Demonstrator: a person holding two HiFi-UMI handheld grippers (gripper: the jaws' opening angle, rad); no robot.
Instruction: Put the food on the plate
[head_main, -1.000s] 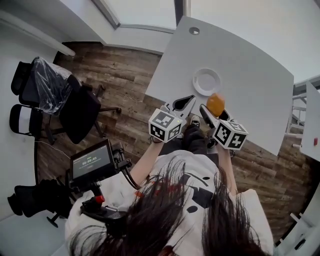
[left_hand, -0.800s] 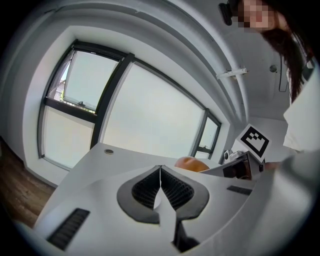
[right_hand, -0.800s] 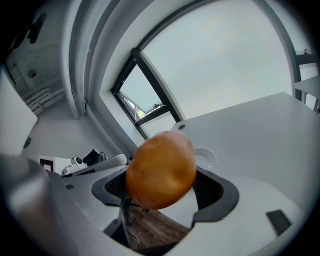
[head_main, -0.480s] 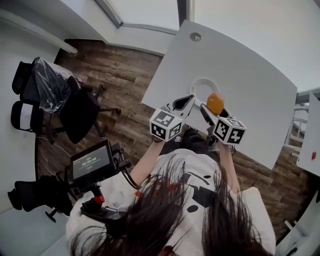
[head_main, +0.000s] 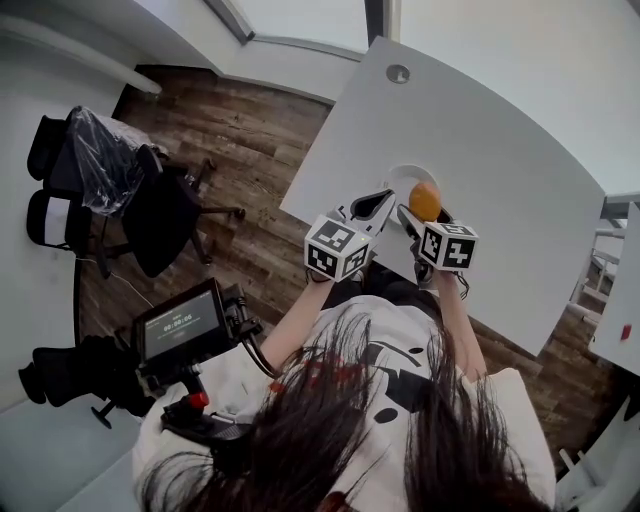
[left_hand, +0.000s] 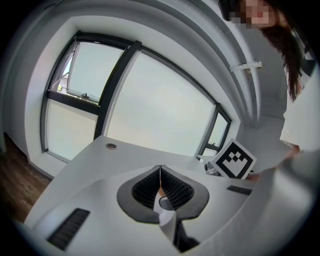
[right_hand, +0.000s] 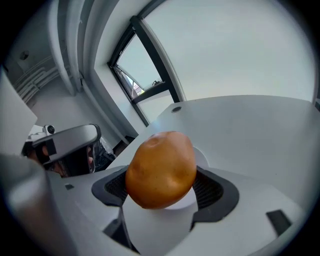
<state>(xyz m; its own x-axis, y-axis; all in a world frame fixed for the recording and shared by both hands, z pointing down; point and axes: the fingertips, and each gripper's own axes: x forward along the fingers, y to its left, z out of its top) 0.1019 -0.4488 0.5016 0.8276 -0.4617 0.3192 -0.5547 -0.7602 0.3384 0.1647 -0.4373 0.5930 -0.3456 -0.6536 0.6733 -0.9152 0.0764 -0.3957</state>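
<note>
In R hand-held gripper (right_hand: 161, 187): food (right_hand: 160, 169)

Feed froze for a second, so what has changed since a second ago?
The right gripper, still clamped on the rounded orange food piece, carried it forward from near the table edge until it overlaps the round white plate in the head view. Nothing was let go. The left gripper stays shut and empty beside it; the plate has not shifted on the white table.
</note>
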